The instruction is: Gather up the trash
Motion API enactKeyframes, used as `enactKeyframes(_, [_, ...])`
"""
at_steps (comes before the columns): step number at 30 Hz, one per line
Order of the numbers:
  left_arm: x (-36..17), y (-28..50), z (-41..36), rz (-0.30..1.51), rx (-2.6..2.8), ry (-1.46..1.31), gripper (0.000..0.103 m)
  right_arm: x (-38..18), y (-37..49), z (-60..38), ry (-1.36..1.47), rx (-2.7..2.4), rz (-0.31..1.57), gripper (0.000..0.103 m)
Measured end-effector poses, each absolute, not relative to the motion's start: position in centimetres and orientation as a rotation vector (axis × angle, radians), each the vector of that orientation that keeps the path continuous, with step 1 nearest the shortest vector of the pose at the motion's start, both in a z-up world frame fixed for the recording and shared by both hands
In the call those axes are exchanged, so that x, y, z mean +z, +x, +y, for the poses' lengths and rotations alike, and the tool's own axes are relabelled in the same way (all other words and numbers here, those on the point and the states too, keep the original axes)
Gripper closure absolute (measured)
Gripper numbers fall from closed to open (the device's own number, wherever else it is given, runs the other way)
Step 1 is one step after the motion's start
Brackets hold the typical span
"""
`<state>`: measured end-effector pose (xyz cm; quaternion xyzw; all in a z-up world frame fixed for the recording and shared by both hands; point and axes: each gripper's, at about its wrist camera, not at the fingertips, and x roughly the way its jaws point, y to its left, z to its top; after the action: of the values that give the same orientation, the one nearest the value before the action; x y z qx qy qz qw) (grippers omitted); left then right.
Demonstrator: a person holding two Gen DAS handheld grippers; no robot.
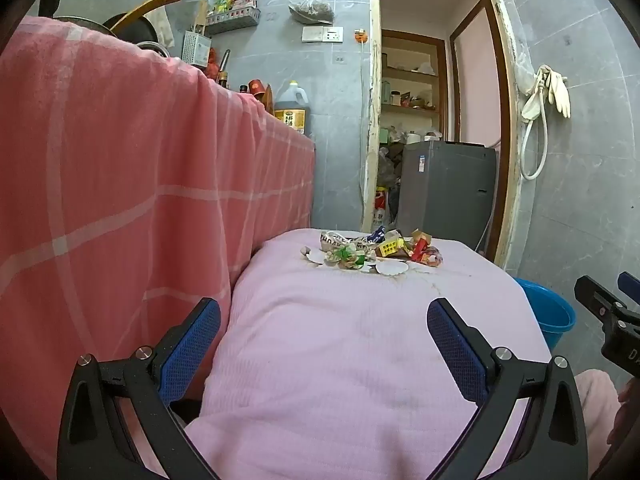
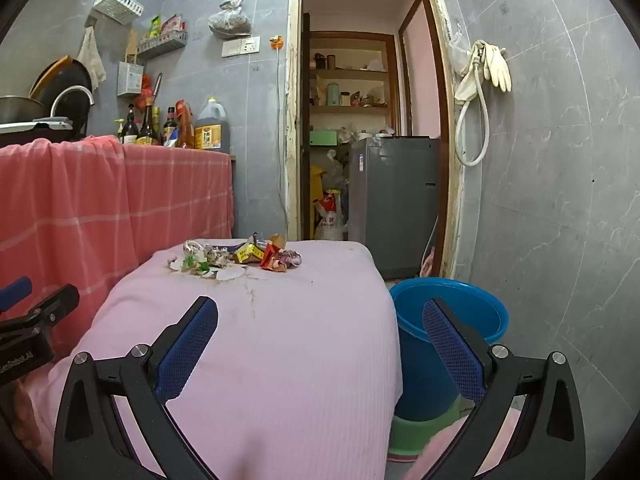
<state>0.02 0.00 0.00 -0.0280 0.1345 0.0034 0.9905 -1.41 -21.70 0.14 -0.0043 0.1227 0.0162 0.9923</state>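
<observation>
A pile of trash (image 1: 372, 250), crumpled wrappers, paper scraps and white shell-like pieces, lies at the far end of a pink-covered table (image 1: 360, 340); the pile also shows in the right wrist view (image 2: 236, 258). My left gripper (image 1: 324, 320) is open and empty, held over the near part of the table, well short of the pile. My right gripper (image 2: 320, 320) is open and empty, over the table's right edge. A blue bucket (image 2: 448, 320) stands on the floor right of the table, seen also in the left wrist view (image 1: 548, 312).
A counter draped in a pink checked cloth (image 1: 120, 180) rises on the left, with bottles (image 2: 176, 128) and an oil jug (image 2: 212, 128) on top. A doorway behind shows a grey appliance (image 2: 396, 200). A green basin (image 2: 424, 432) sits under the bucket. Grey tiled wall on the right.
</observation>
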Motion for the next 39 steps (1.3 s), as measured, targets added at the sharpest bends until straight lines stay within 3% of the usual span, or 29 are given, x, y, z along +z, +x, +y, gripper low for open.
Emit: enactKeyframes(39, [-0.38,0.14,0.07,0.275,0.006,-0.07,0.002,-0.08,-1.47,-21.75,0.003,0.034,0.256,0.0])
